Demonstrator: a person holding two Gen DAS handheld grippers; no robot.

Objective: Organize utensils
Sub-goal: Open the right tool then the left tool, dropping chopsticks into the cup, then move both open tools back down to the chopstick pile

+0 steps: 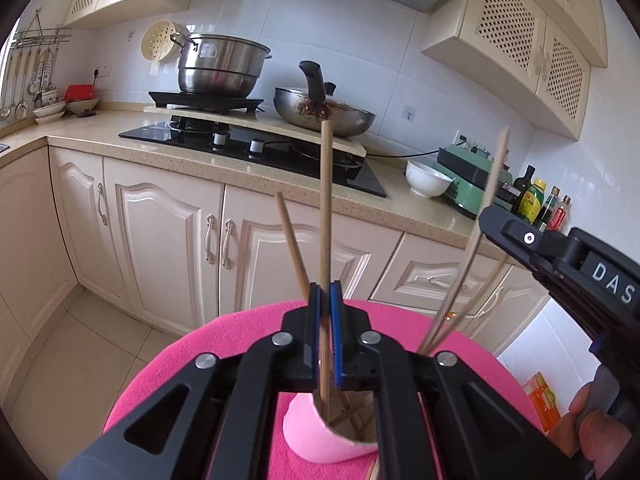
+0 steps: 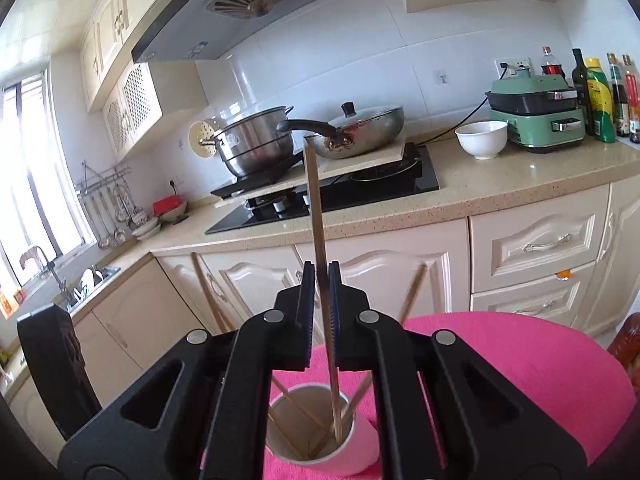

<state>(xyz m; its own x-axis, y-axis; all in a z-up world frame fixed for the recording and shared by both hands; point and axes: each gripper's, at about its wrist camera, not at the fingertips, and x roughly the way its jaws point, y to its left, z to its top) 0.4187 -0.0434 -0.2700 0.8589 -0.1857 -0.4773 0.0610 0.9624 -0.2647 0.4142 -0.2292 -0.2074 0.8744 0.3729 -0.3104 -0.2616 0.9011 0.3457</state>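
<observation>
Above one pink cup (image 2: 320, 446): two grippers, each clamping one chopstick.

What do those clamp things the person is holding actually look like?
Each is matte black plastic. The left gripper and right gripper have angular linkage arms with triangular cut-outs, round silver pivot bolts and blue ridged pads inside the fingers. White letters "DAS" mark one body. No cables or sleeves show.

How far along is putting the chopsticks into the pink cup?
Done: several wooden chopsticks already lean inside the pink paper cup. In hand: the left gripper and right gripper each clamp one chopstick, lower ends in the cup. Left: releasing both.
</observation>
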